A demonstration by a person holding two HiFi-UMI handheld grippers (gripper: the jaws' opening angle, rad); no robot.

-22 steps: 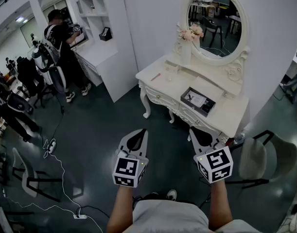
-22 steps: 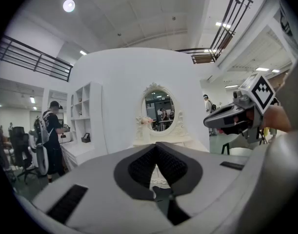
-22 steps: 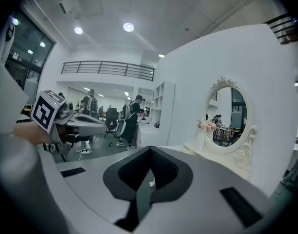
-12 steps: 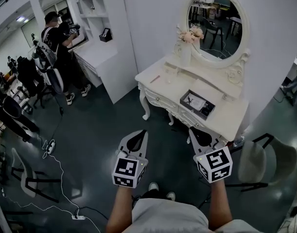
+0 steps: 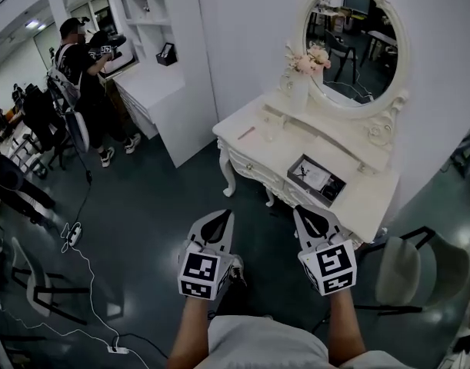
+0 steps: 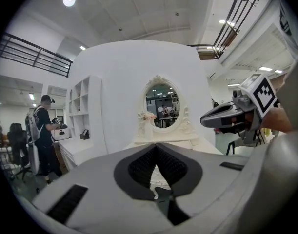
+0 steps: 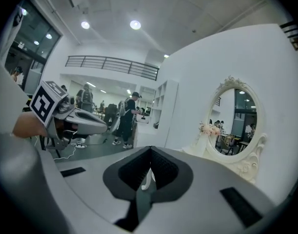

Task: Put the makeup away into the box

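Observation:
The open dark box (image 5: 318, 180) lies on the white dressing table (image 5: 275, 143), ahead of me and to the right, with paper and a small dark item inside. A thin pink makeup item (image 5: 245, 133) rests near the table's left end. My left gripper (image 5: 220, 215) and right gripper (image 5: 304, 212) are held side by side above the floor, short of the table, both shut and empty. In the left gripper view the left gripper (image 6: 156, 148) has its jaws together, pointing at the oval mirror (image 6: 162, 103). The right gripper (image 7: 149, 152) has its jaws together too.
A vase of pink flowers (image 5: 305, 74) stands before the mirror (image 5: 353, 38). A chair (image 5: 408, 266) is at the right of the table. A white counter with shelves (image 5: 153, 83) is at the left, with a person (image 5: 81, 75) beside it. Cables (image 5: 85, 261) trail on the dark floor.
I have stepped a little closer to the dressing table, and one foot shows between the grippers. Both grippers stay shut and side by side; the right one has shifted slightly left.

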